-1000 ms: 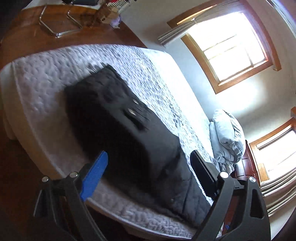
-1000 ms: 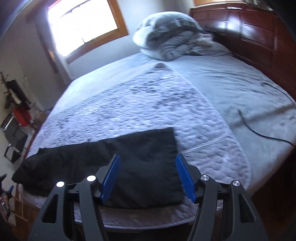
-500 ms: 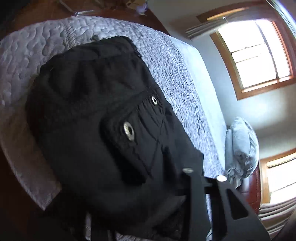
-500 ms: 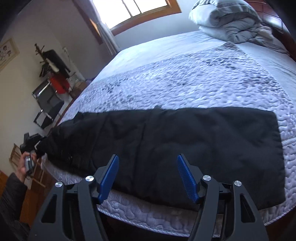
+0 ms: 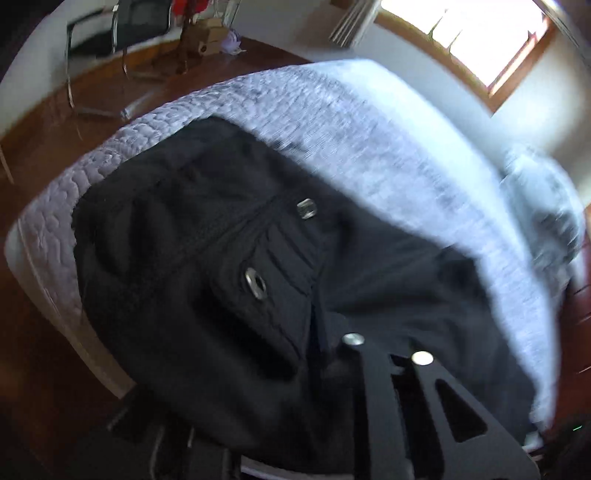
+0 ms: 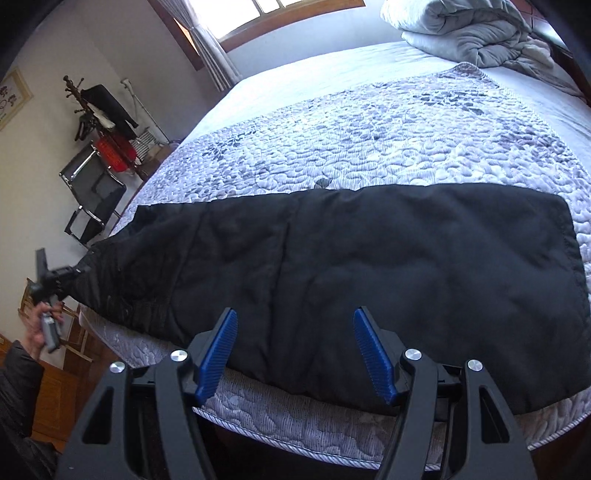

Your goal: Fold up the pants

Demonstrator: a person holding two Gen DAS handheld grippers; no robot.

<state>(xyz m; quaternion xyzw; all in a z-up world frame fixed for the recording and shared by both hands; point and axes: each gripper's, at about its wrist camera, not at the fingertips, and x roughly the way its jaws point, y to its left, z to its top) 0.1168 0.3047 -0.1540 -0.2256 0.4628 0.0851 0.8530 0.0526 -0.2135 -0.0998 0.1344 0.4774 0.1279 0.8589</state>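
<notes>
Black pants (image 6: 369, 280) are laid lengthwise along the near edge of the bed (image 6: 369, 147), on the quilted cover (image 6: 369, 122); legs already doubled one over the other by the look of it, hem end to the right, waist end to the left. Waist end seen close in the left wrist view: pocket flap, two metal eyelets (image 5: 255, 282), fabric bunched and partly draped over the gripper frame. Left gripper (image 6: 64, 275) is seen from the right wrist view at the waist corner, apparently clamped on the cloth; its fingers are buried under fabric in its own view, so the closure is judged rather than seen. Right gripper (image 6: 295, 354) is held spread wide, blue pads (image 6: 218, 354) apart, nothing between them, poised over the near edge at mid-length. Risks, judged: only one corner is held, so a lift from the left alone would likely drag the whole garment sideways and pull the stacked legs out of line. The near edge lies close to the mattress rim; a tug toward the person could slide it off. Thick padded cloth may slip from a shallow bite, or only the top layer may be caught. Left view is blurred and mostly blocked, so aim on that side is poor. Pillow and duvet (image 6: 469, 33) lie well apart, no obstruction.
</notes>
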